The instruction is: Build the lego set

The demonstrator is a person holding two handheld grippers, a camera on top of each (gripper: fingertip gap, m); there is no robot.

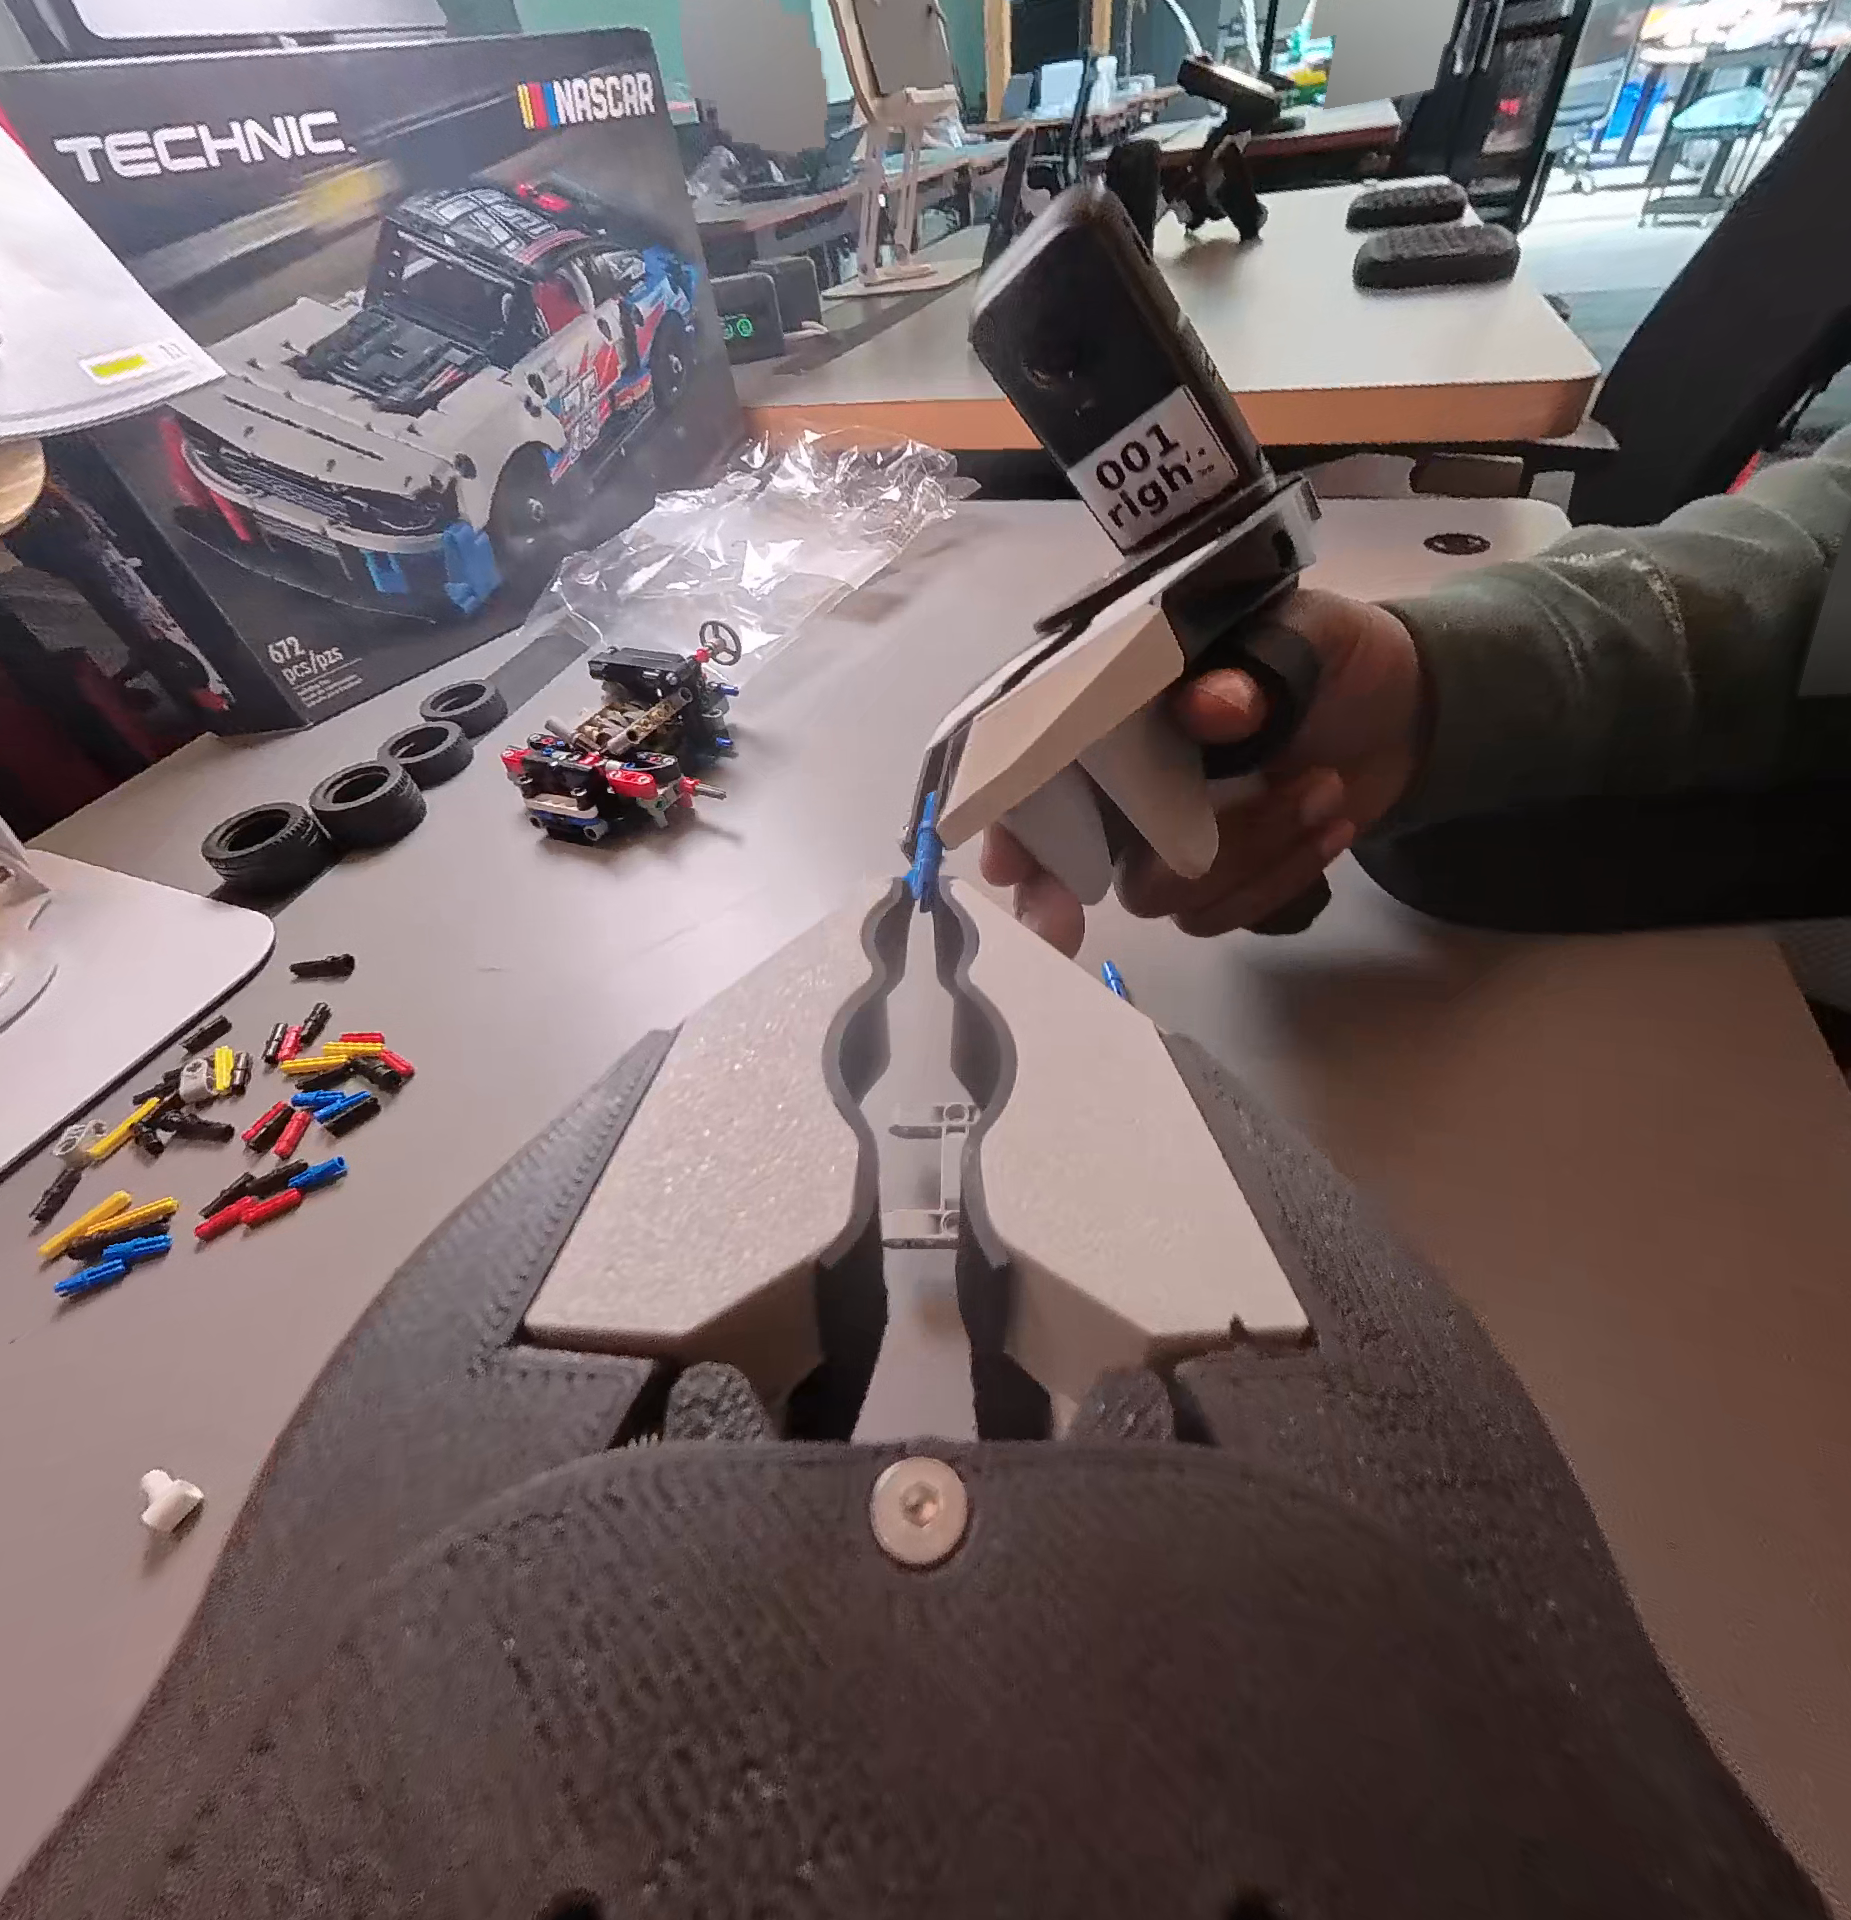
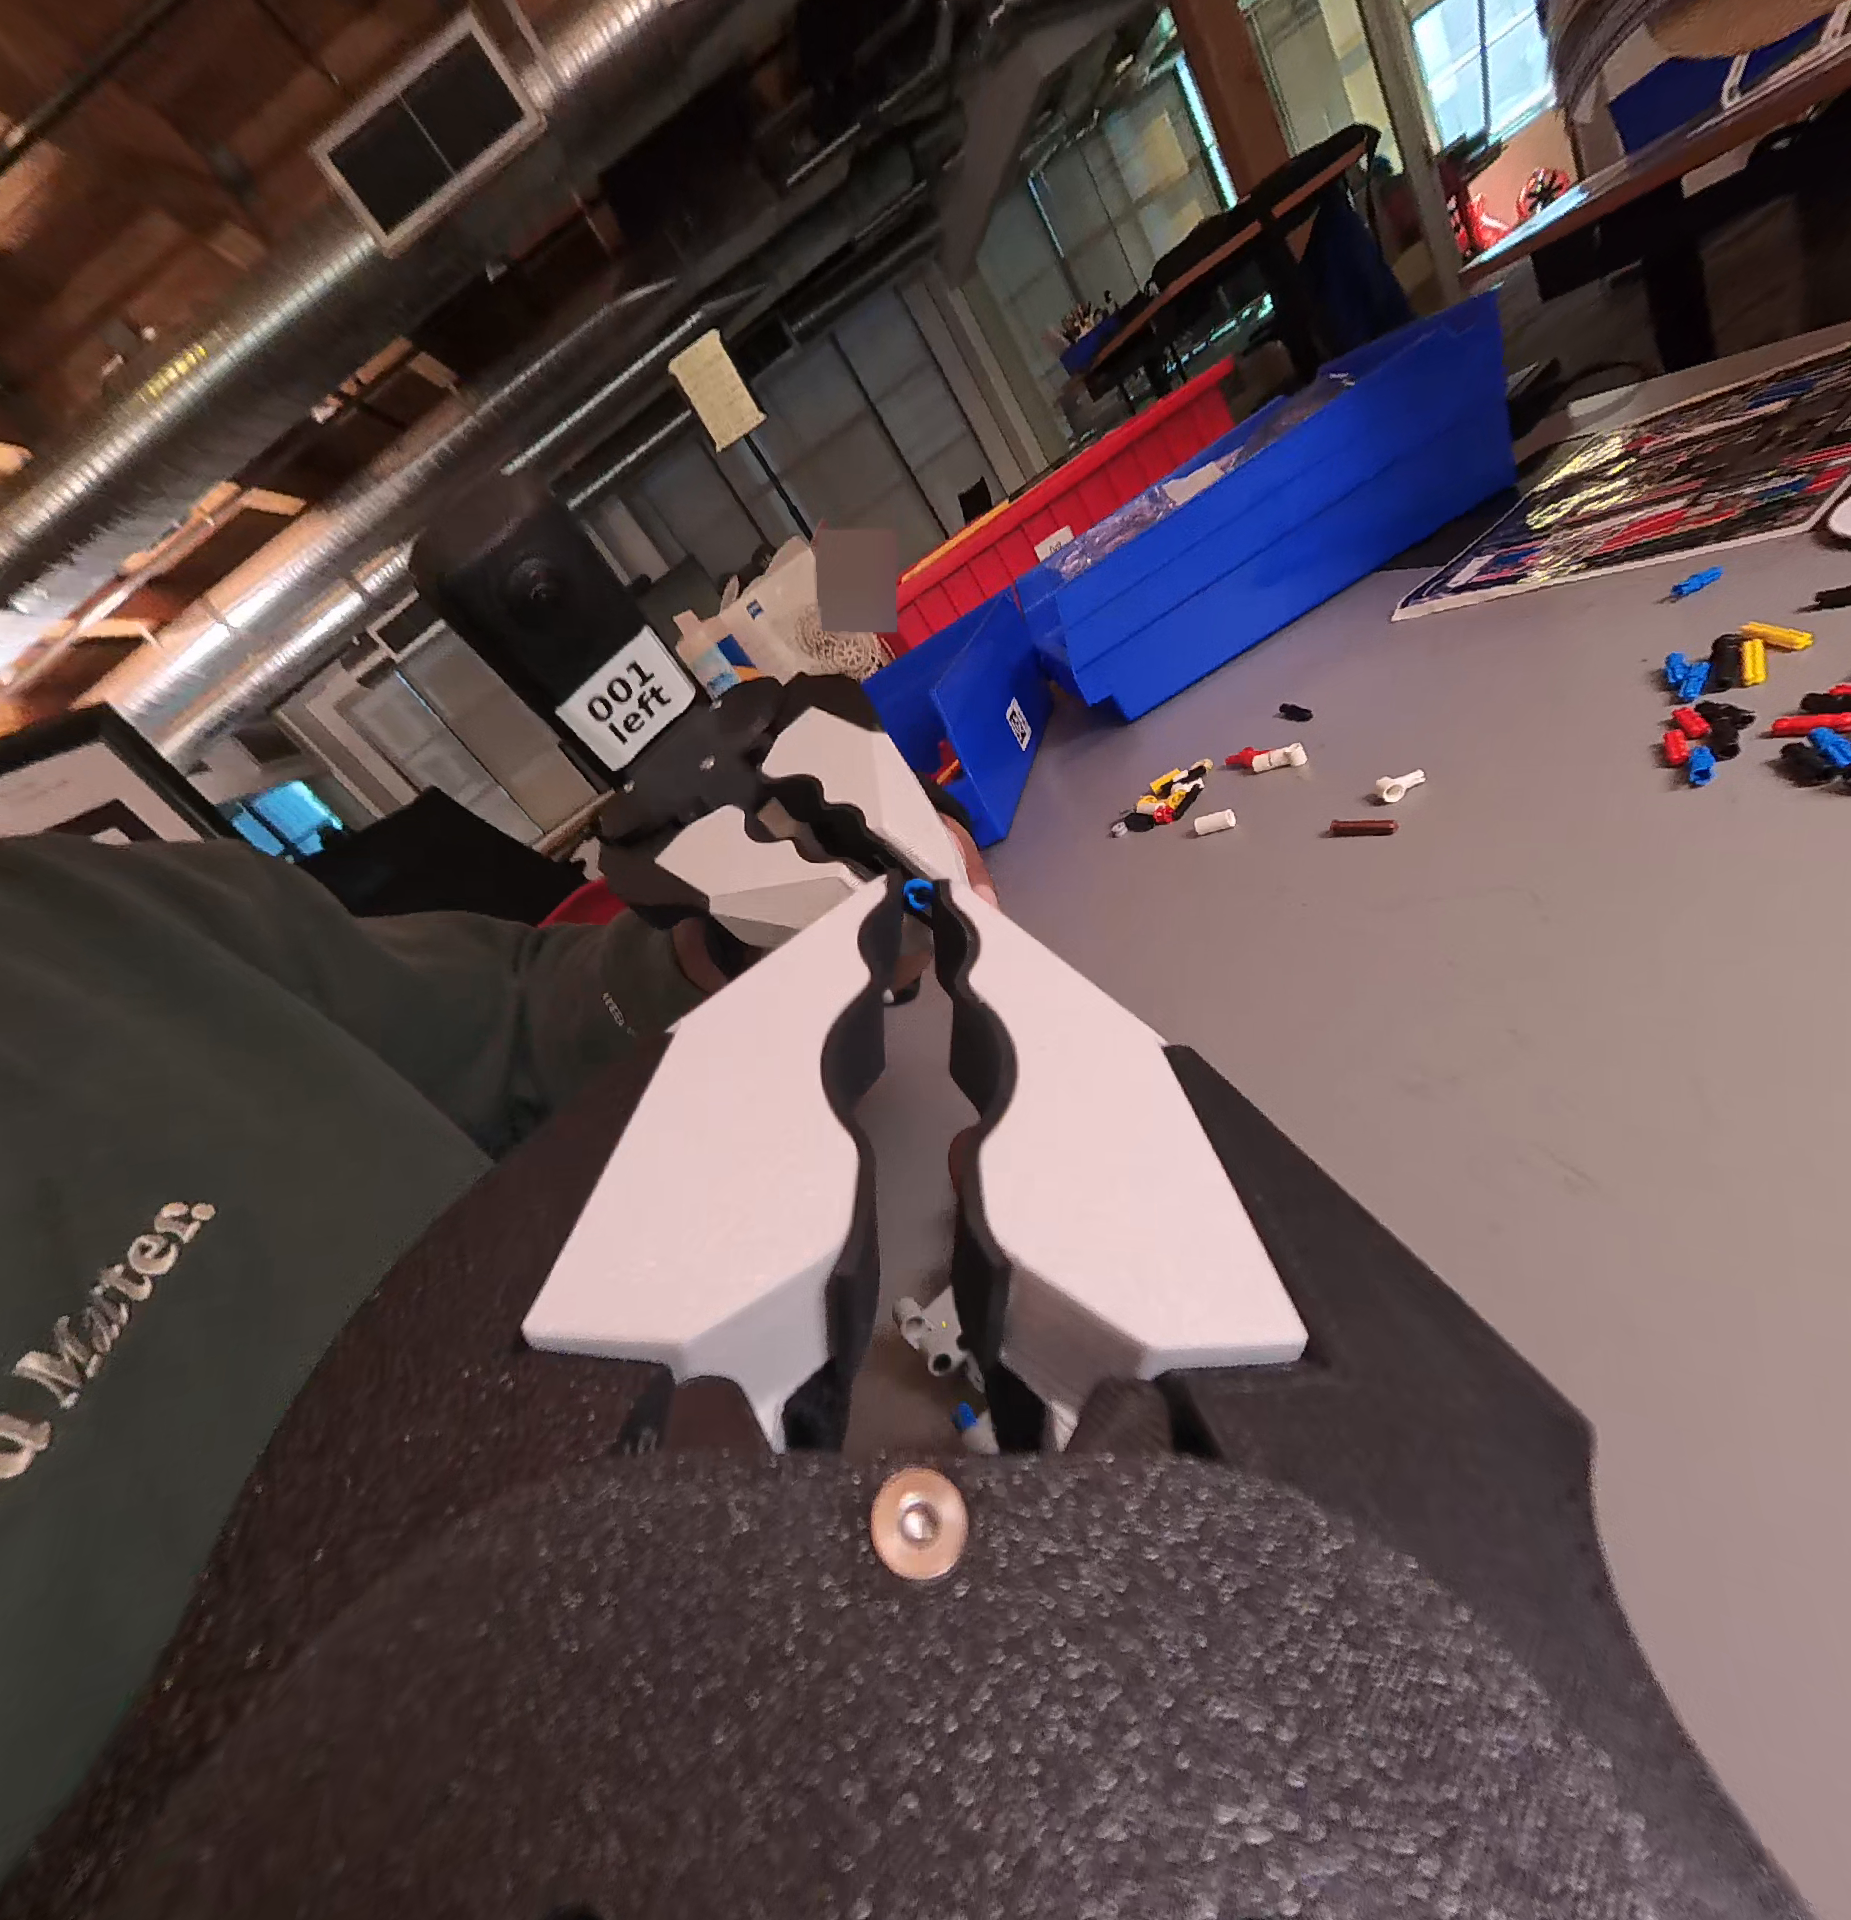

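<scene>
Above grey table (image 1: 588, 935), both claws pinch blue pin (image 1: 926, 847) (upright).

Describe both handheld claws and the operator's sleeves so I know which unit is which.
Both match: the left claw and right claw have pale grey wedge fingers lined with wavy black pads, on a rough black printed body fixed by a silver screw. Each carries a black camera block with a white sticker. Sleeves are dark green.

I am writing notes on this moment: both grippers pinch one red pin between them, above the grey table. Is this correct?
Not quite: the pin is blue, not red. The left wrist view shows it pinched at the tips of the left gripper and the right gripper, above the grey table.
</scene>
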